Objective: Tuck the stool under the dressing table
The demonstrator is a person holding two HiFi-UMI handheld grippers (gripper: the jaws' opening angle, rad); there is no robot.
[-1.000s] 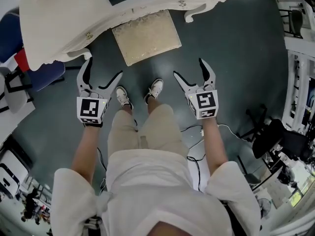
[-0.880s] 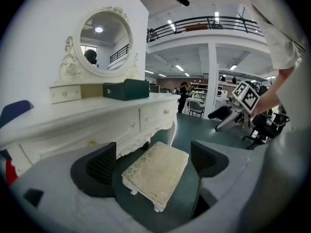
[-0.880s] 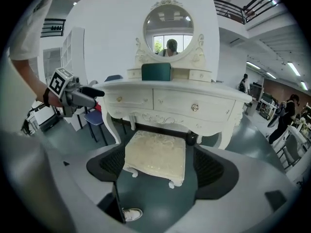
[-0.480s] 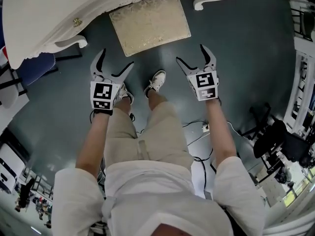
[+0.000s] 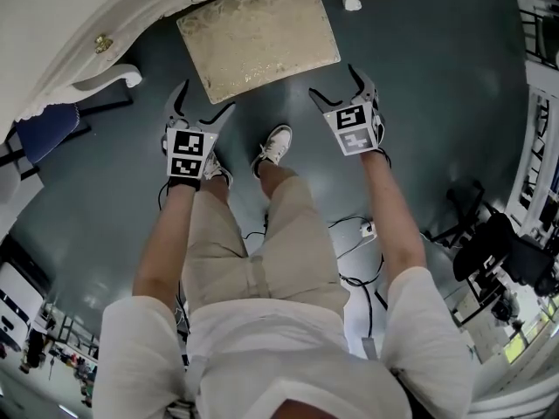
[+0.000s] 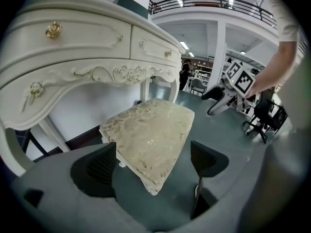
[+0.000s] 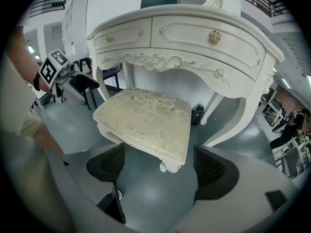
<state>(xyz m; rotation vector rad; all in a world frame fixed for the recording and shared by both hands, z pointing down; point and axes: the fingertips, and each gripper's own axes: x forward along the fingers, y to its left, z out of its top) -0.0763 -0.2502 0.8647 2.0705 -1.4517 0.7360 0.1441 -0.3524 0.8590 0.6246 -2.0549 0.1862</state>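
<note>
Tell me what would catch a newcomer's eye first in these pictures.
The cream brocade-cushioned stool stands out on the dark floor, just in front of the ornate white dressing table with gold knobs. Short of it, the left gripper and right gripper point at its near corners, both open and empty.

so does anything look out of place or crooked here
The stool is the odd one: it stands out on the floor in front of the dressing table rather than under it, slightly turned against its front. The left gripper and right gripper are open, clear of it. Nothing looks spilled or damaged.
</note>
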